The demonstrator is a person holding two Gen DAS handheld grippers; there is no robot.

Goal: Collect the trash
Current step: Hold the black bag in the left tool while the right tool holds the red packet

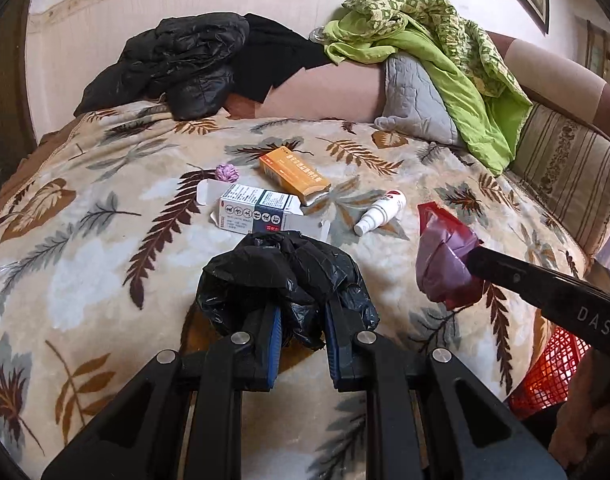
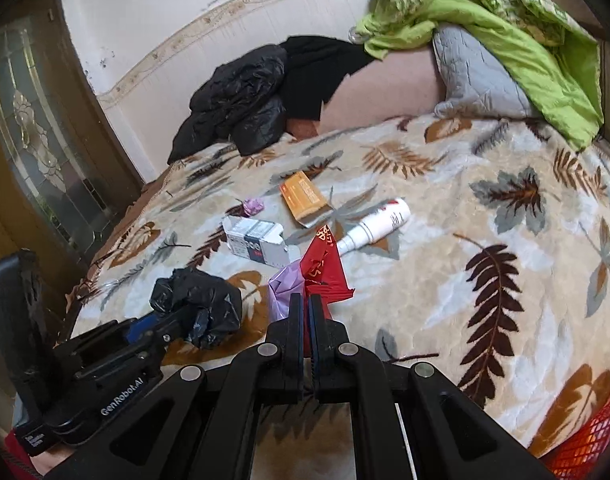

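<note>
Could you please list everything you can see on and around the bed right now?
black plastic bag: 1, black, crumpled, in the left gripper
red and purple wrapper: 1, in the right gripper
white-grey carton: 1, mid-blanket, flaps open
orange carton: 1, behind the white-grey one
spray bottle: 1, white, lying right of the cartons
crumpled ball: 1, purple, left of the orange carton
black jacket: 1, far left of the bed
green quilt: 1, far right
grey pillow: 1, under the quilt
leaf-print blanket: 1, beige
red basket: 1, right bed edge
left gripper: shut on the bag
right gripper: shut on the wrapper
</note>
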